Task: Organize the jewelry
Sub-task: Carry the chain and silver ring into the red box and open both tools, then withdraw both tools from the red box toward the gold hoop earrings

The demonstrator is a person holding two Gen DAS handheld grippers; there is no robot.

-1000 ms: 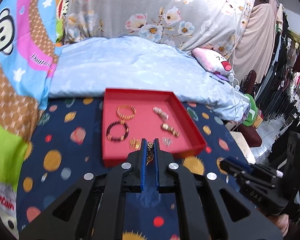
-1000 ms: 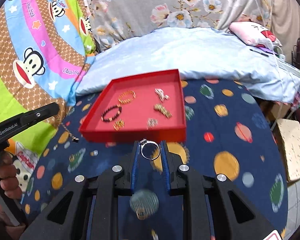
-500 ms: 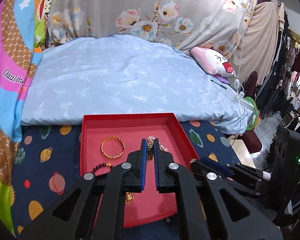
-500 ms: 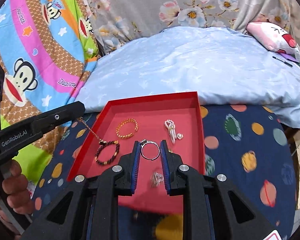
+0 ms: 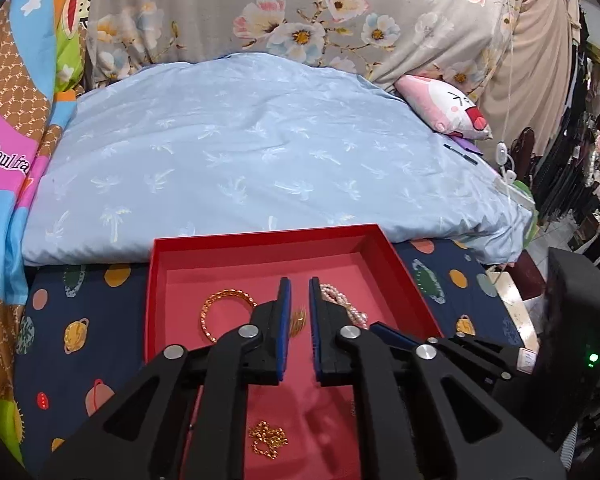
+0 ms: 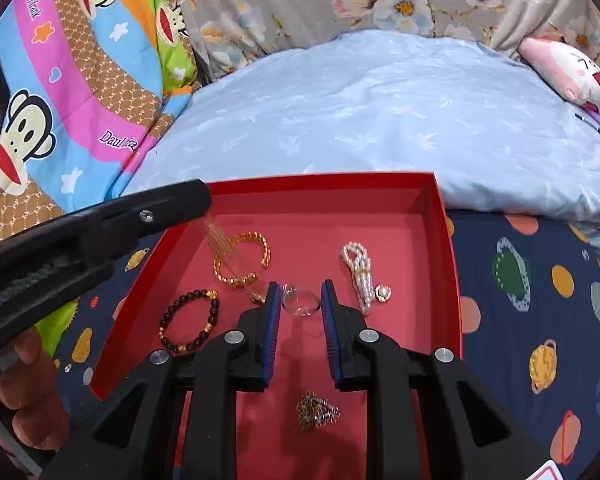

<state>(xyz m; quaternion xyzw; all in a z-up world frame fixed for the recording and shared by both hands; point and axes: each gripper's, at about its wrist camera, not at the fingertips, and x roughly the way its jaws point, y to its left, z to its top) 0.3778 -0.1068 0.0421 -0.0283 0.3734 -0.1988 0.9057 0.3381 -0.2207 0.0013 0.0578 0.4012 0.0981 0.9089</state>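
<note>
Over the red tray (image 6: 319,180) on the planet-print bed sheet (image 6: 539,320), both grippers were held with their loads just being let go. Most of the sorting could be judged done: a gold bangle (image 6: 242,258), a dark bead bracelet (image 6: 190,320), a pearl strand (image 6: 359,276) and a small heap of chain (image 6: 317,414) were already laid apart on the tray floor, and no loose jewelry could be made out on the sheet.

The jaws of the right gripper (image 6: 300,286) had just been eased a little wider. The clear ring (image 6: 300,305) was seen blurred between them, a little behind the tips, with a sliver of gap at each pad, so it was taken as released.

The jaws of the left gripper (image 5: 299,286) had just been opened to a narrow slot, and the fine gold chain (image 5: 298,322) was caught as a blur at and below their tips, apparently slipping free beside the bangle. What was left — as far as could be judged — was for both pieces to settle and the grippers to be drawn back.
</note>
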